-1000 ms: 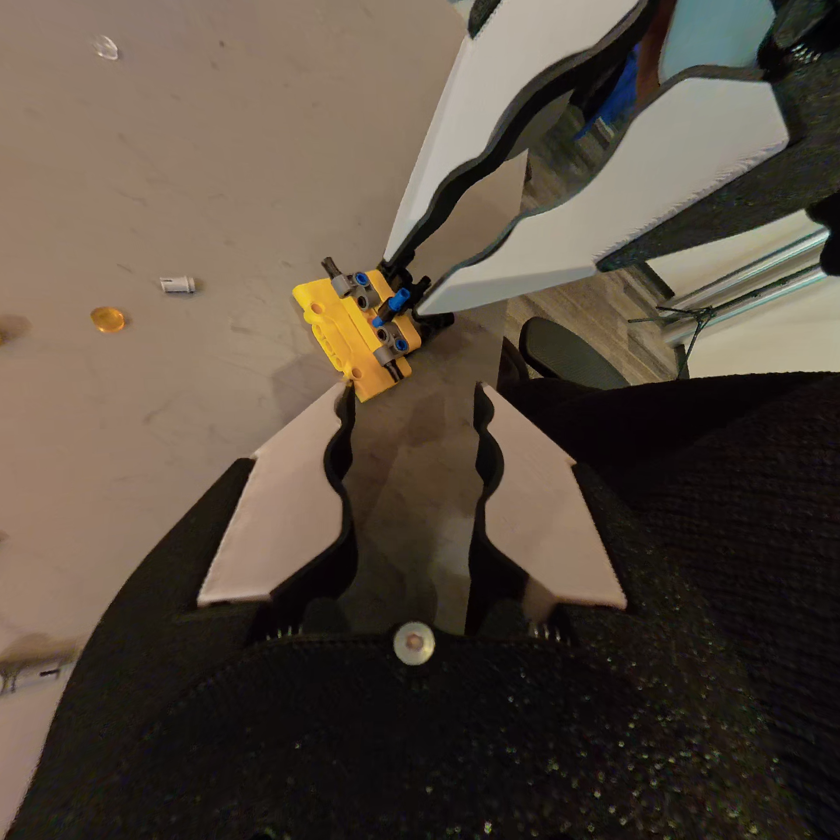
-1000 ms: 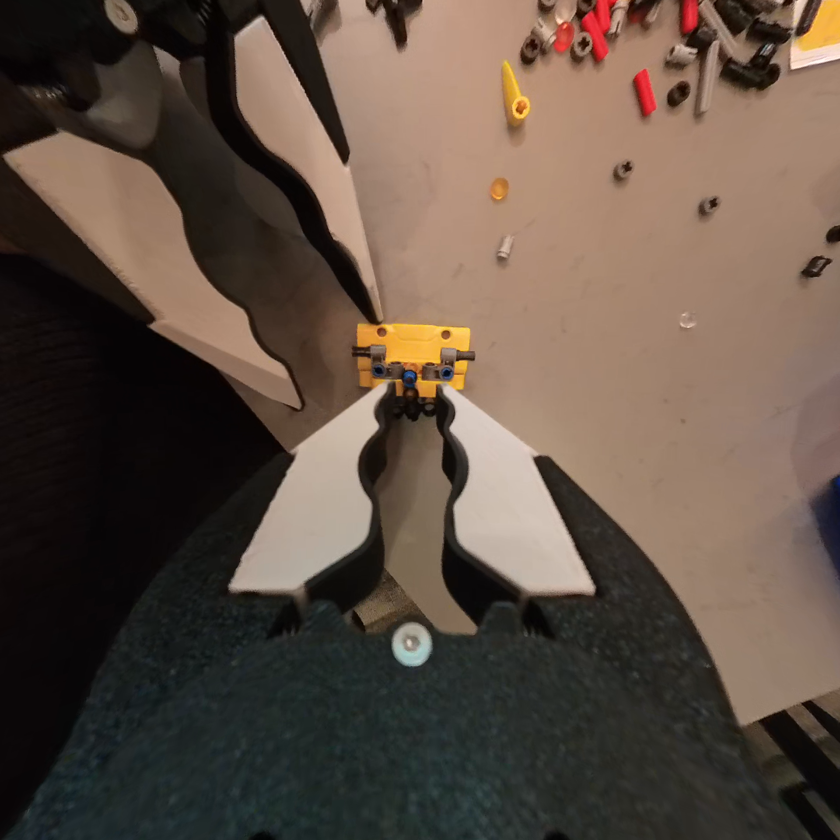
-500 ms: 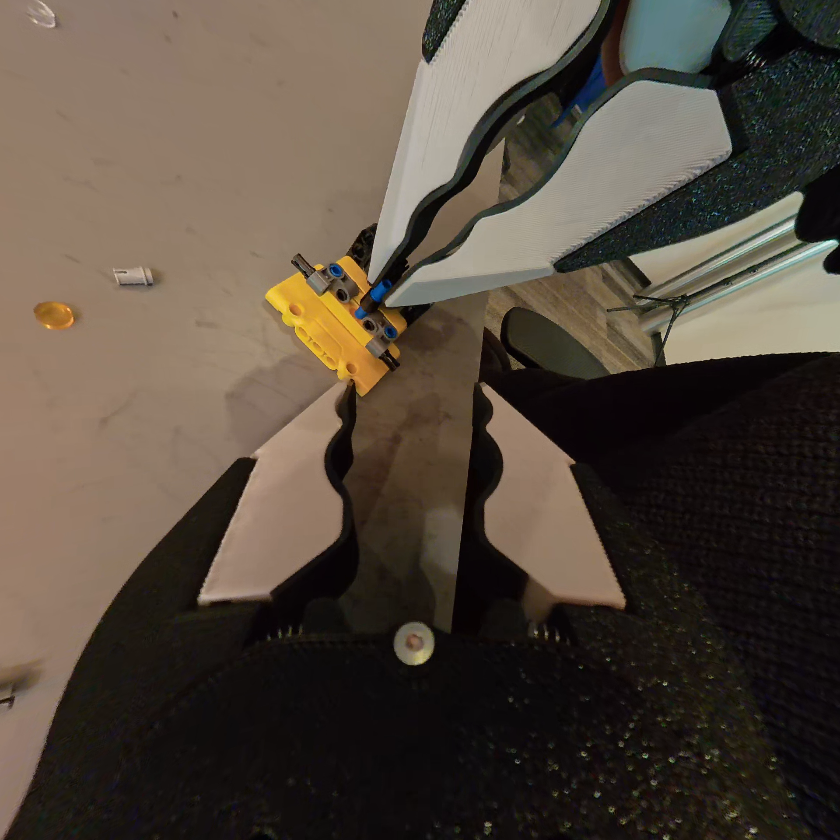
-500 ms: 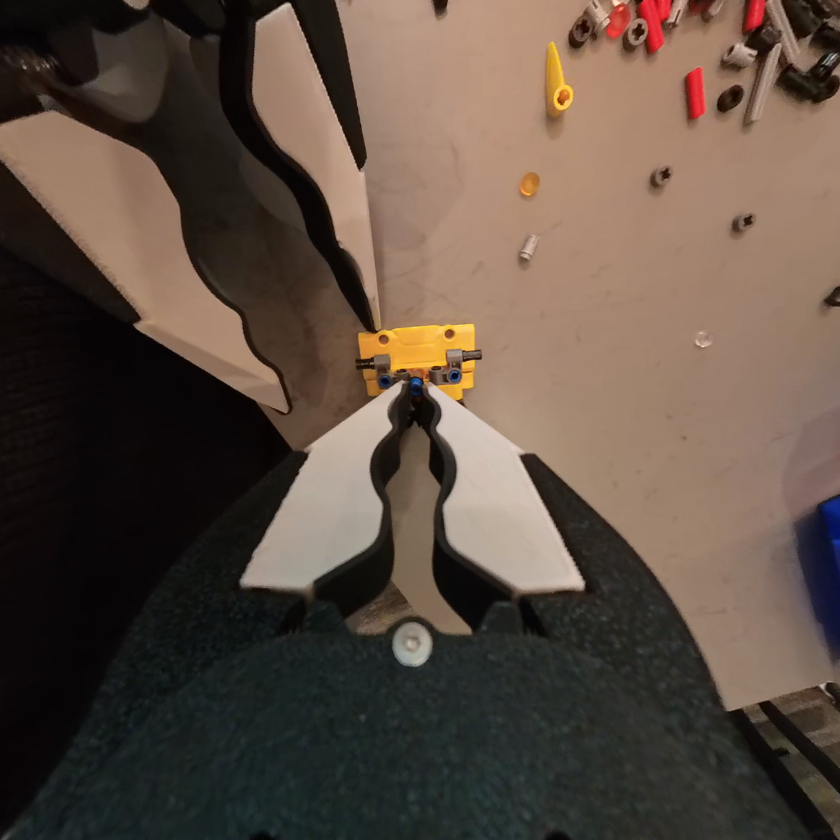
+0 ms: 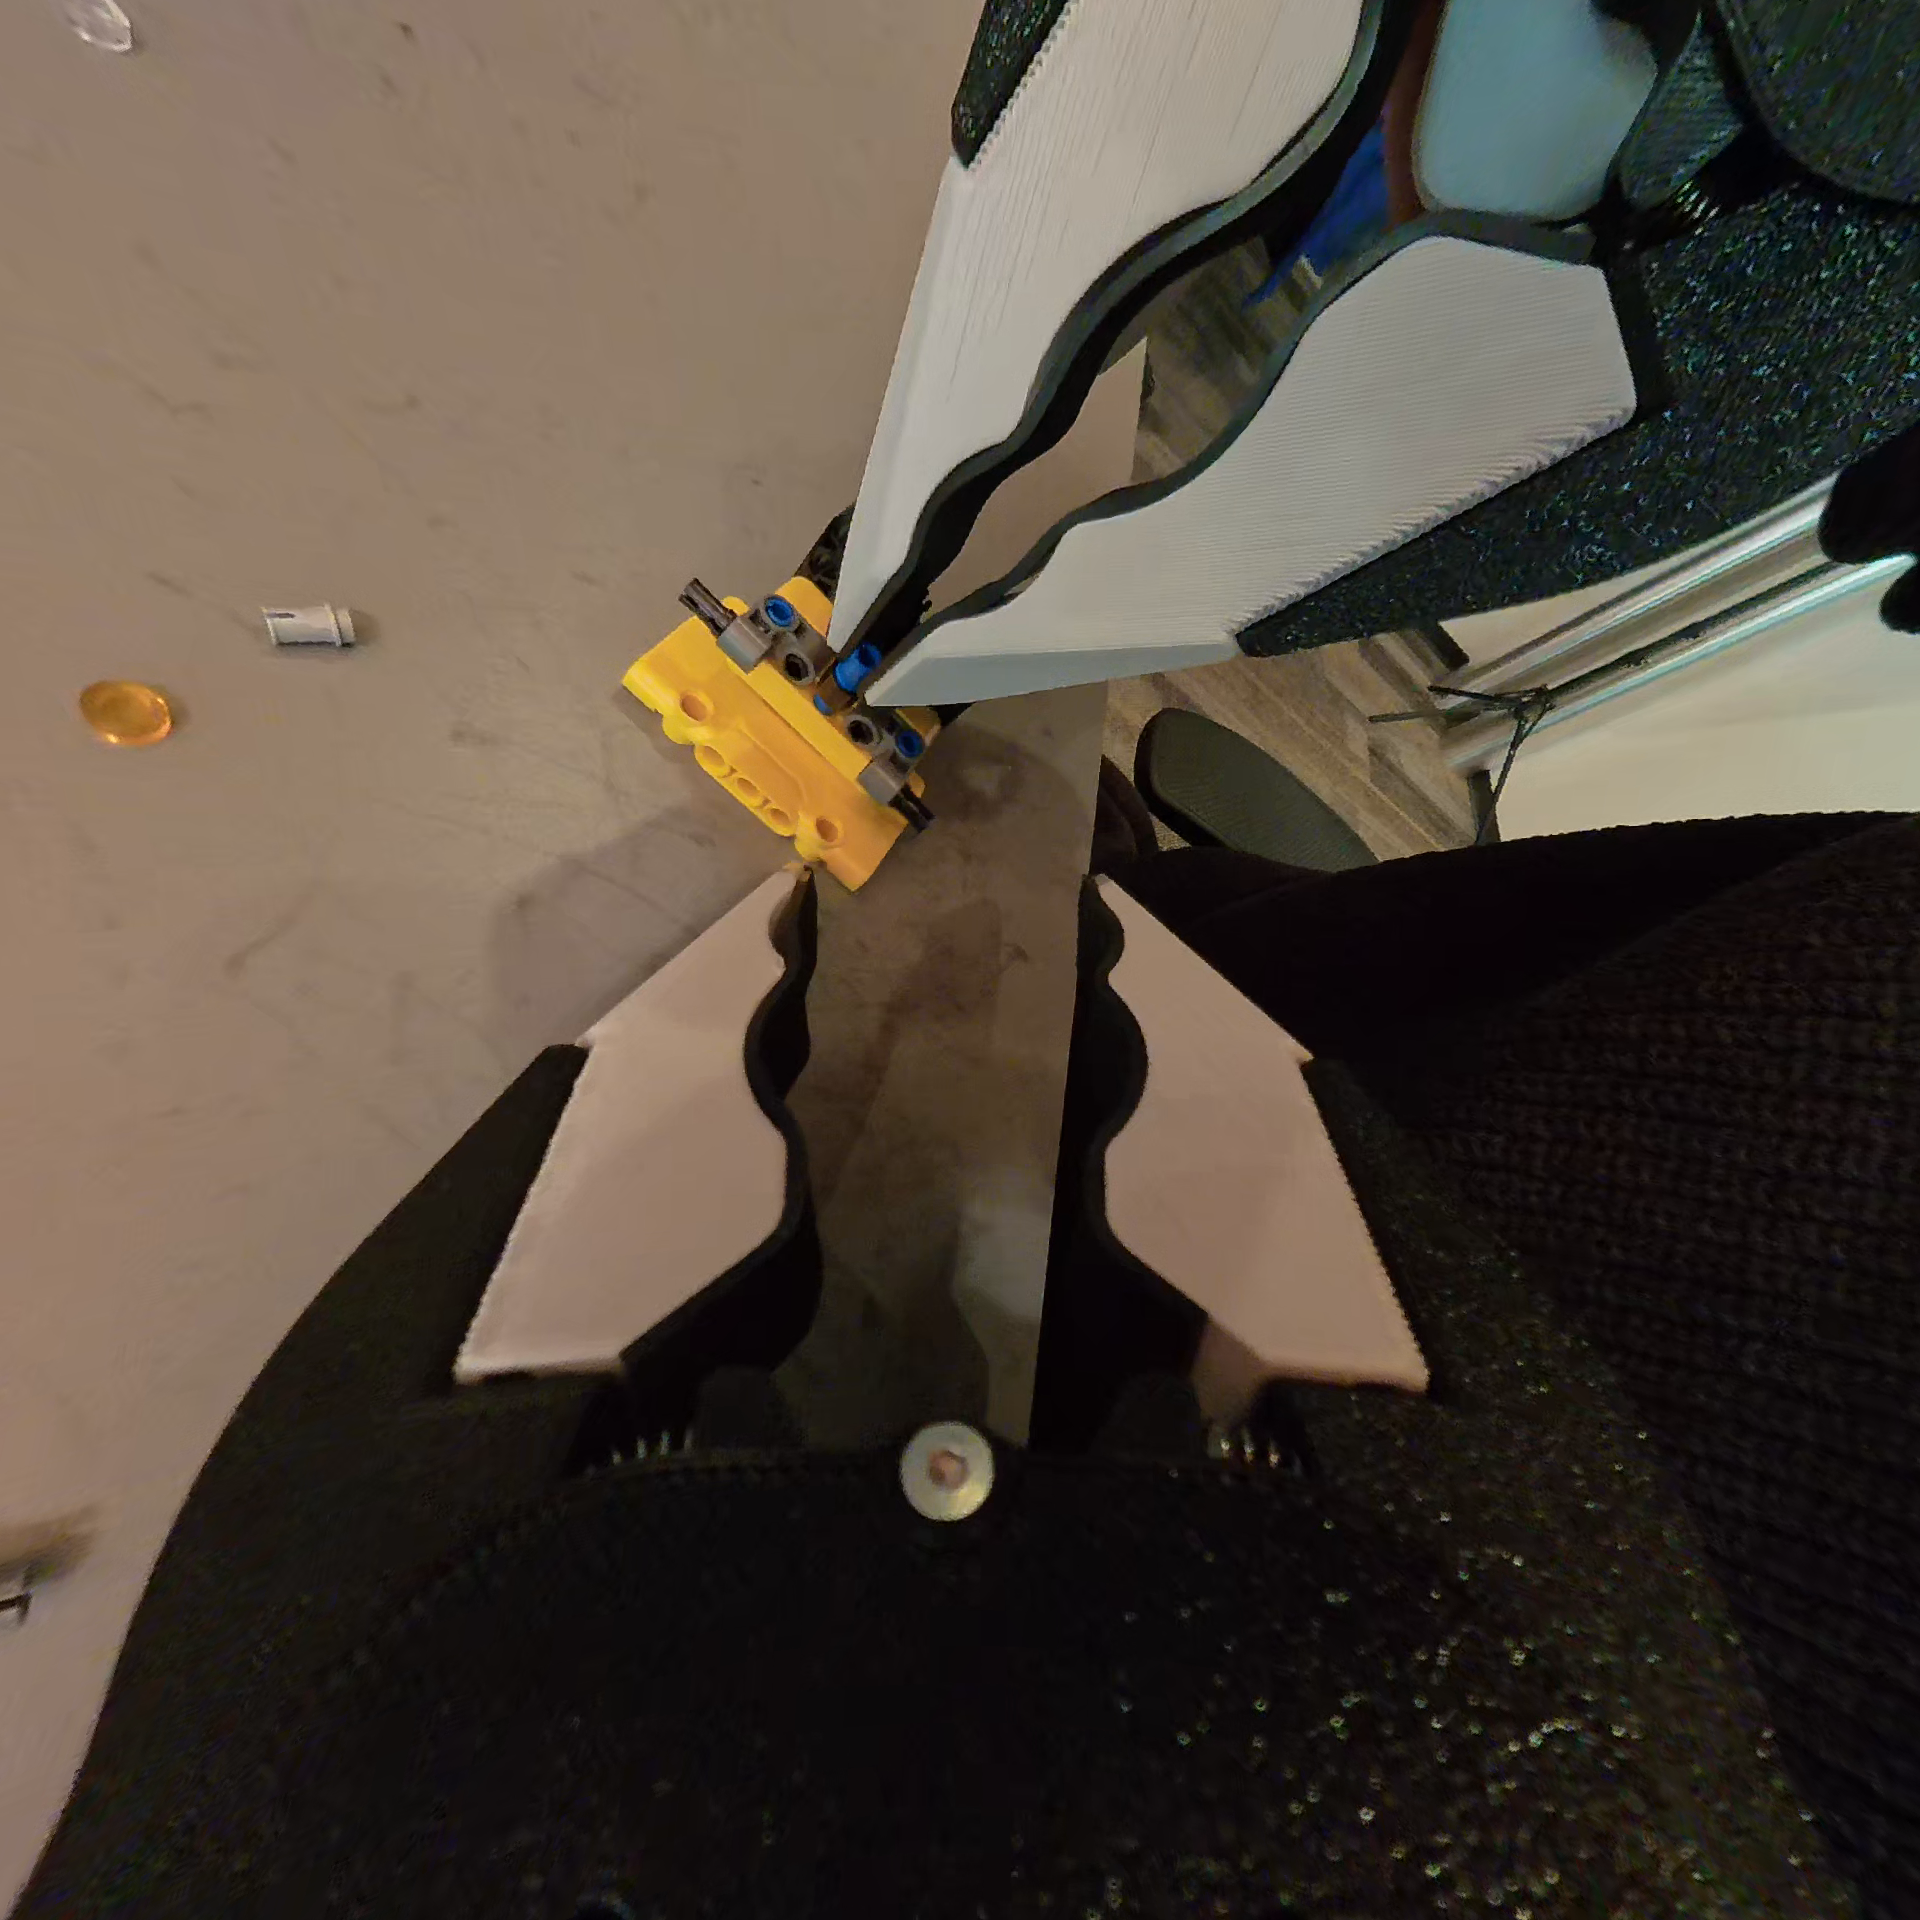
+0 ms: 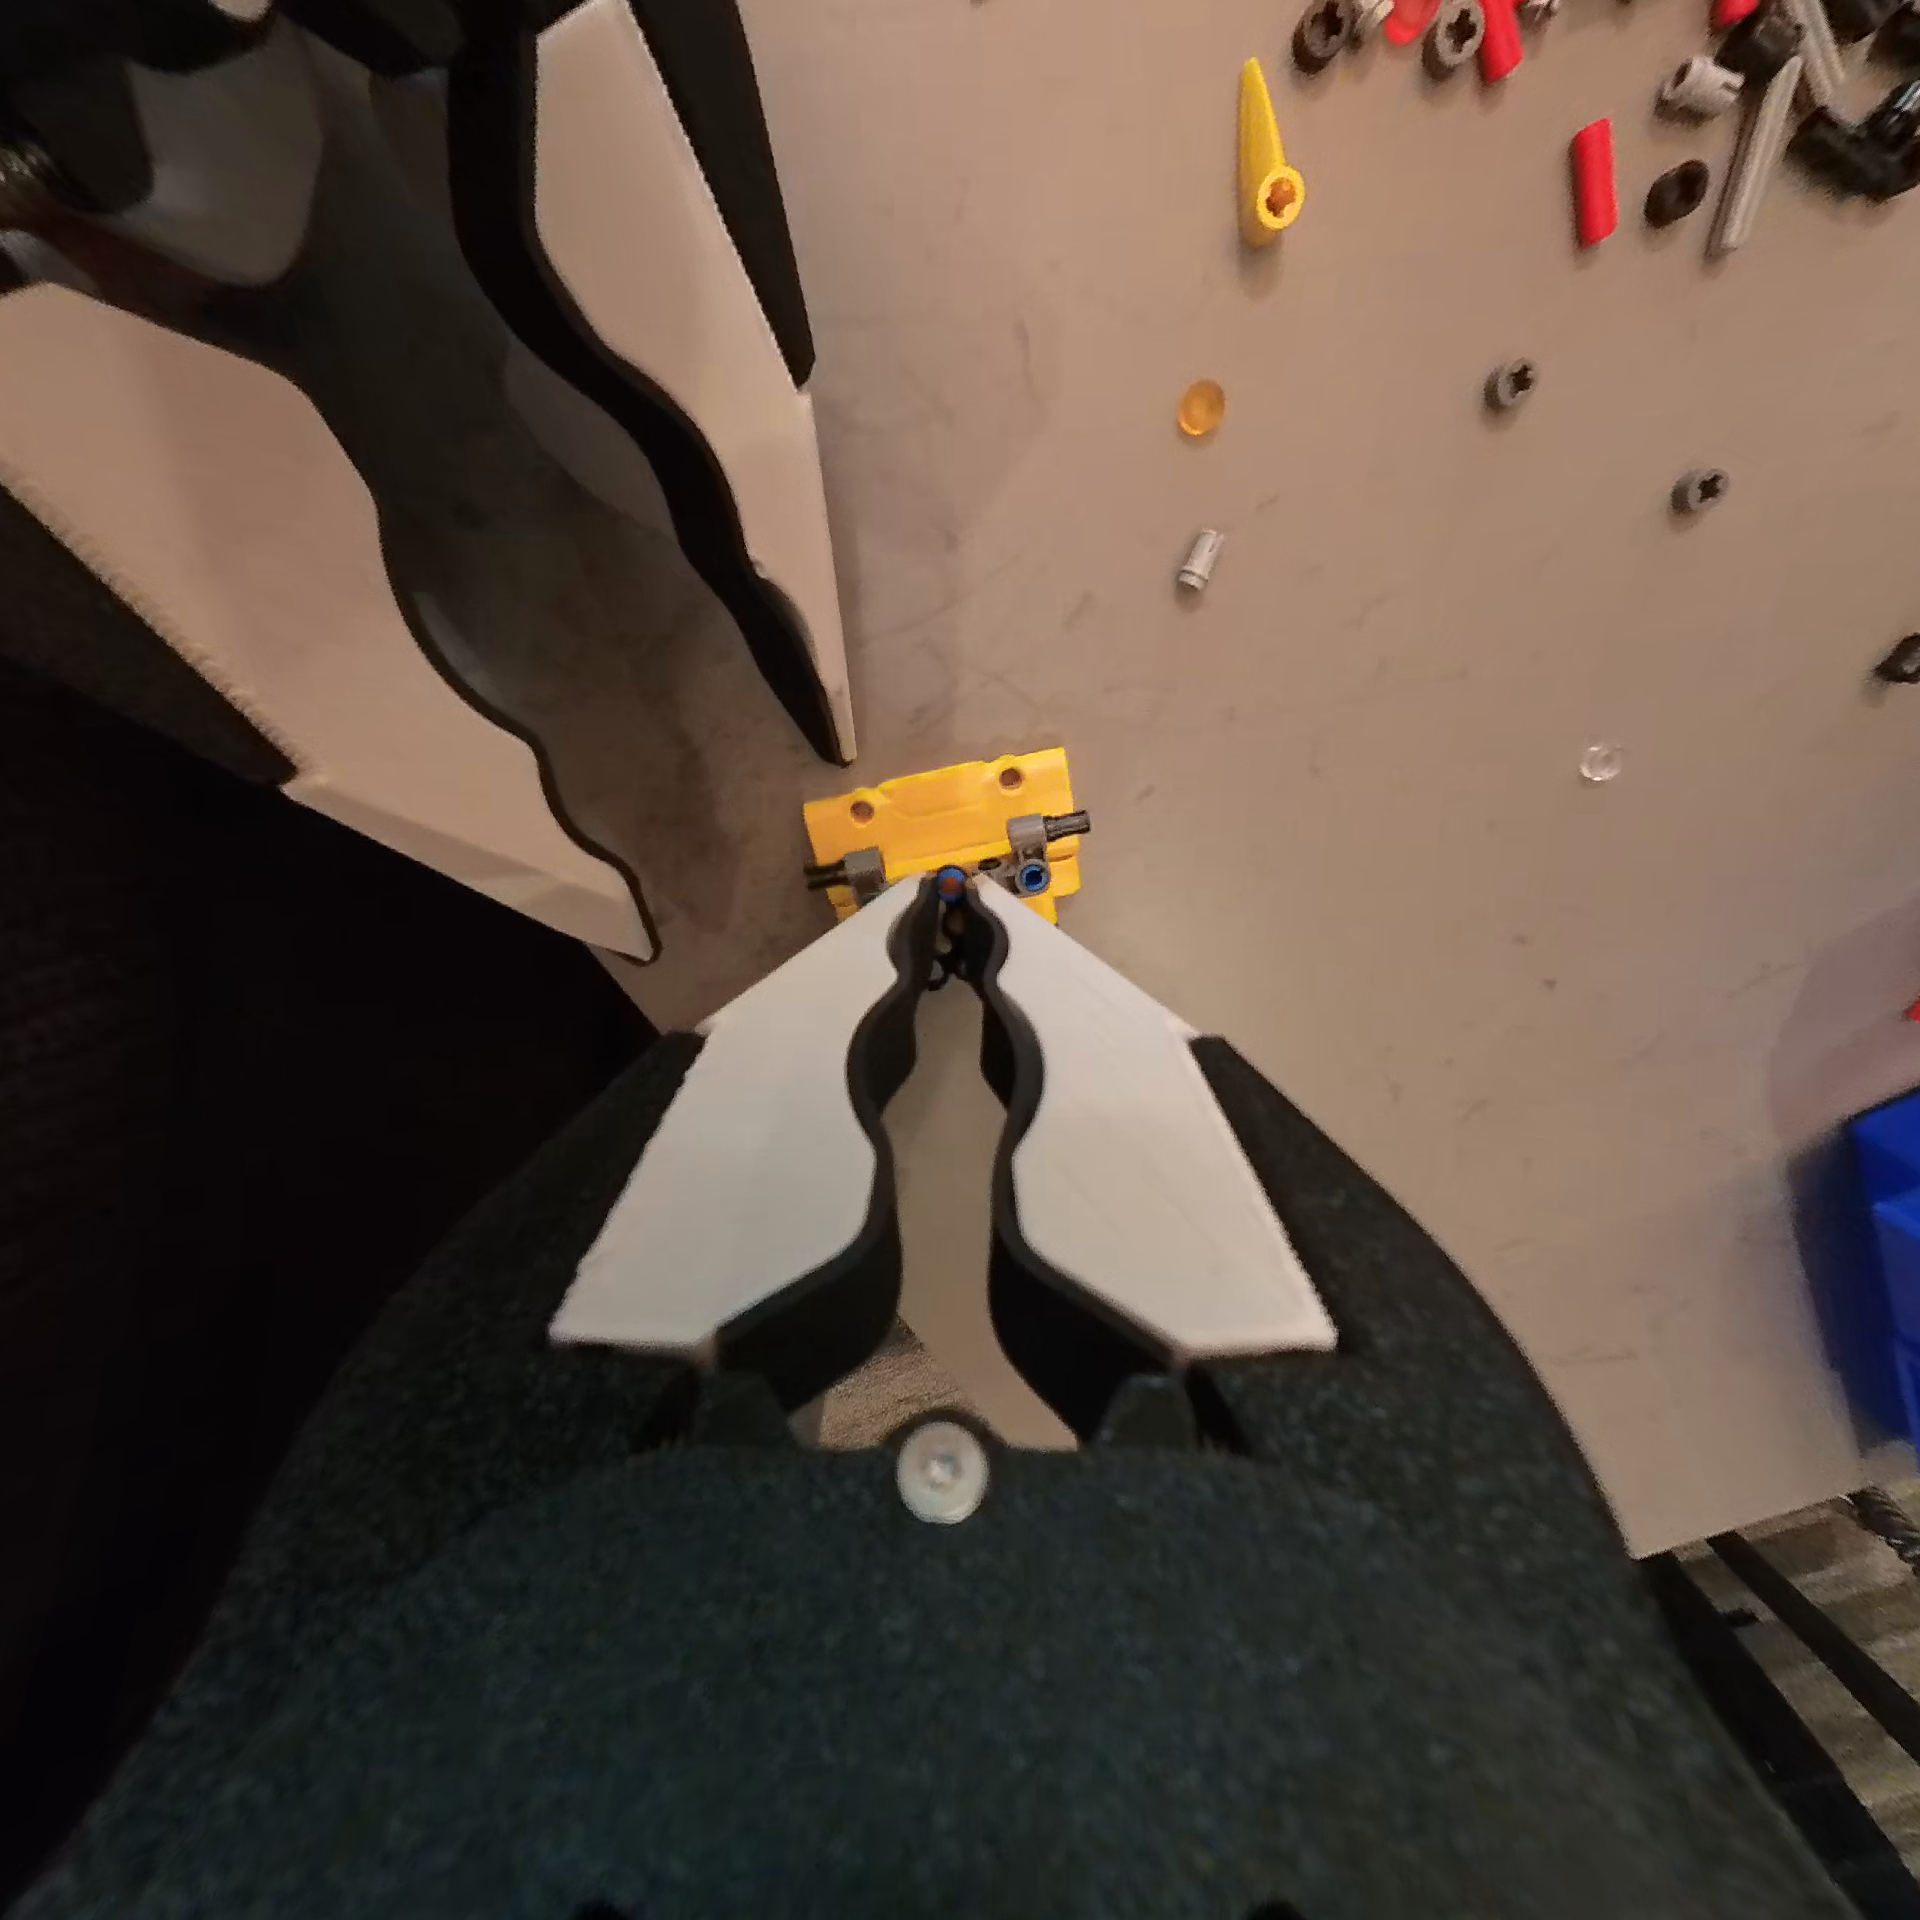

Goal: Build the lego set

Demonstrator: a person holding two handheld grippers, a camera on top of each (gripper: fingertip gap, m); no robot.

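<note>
A yellow block [image 5: 769, 748] with grey connectors and blue pins lies on the grey table near its edge. It also shows in the right wrist view [image 6: 935, 805]. My right gripper [image 6: 951, 888] is shut on the middle blue pin [image 6: 948, 883] on the block's near side. In the left wrist view it comes down from the upper right [image 5: 862, 665] onto that pin [image 5: 857, 662]. My left gripper [image 5: 945, 894] is open and empty, and its left fingertip is at the block's corner. It appears at the upper left of the right wrist view [image 6: 743, 852].
An orange round stud [image 5: 125, 712], a grey pin [image 5: 309, 625] and a clear stud [image 6: 1600, 761] lie loose on the table [image 6: 1351, 935]. Several red, grey, black and yellow pieces [image 6: 1593, 182] sit at the far right. A blue bin [image 6: 1870, 1278] is at the right edge. A chair [image 5: 1247, 790] stands beyond the table's edge. There is about 4 centimetres between the tips of the two grippers. The orange round stud [image 5: 125, 712] is about 9 centimetres from both grippers' fingertips. The right camera catches it too, in the right wrist view [image 6: 1201, 405].
My right gripper has closed from part open onto the blue pin on the yellow block. The left gripper stays open beside the block.
</note>
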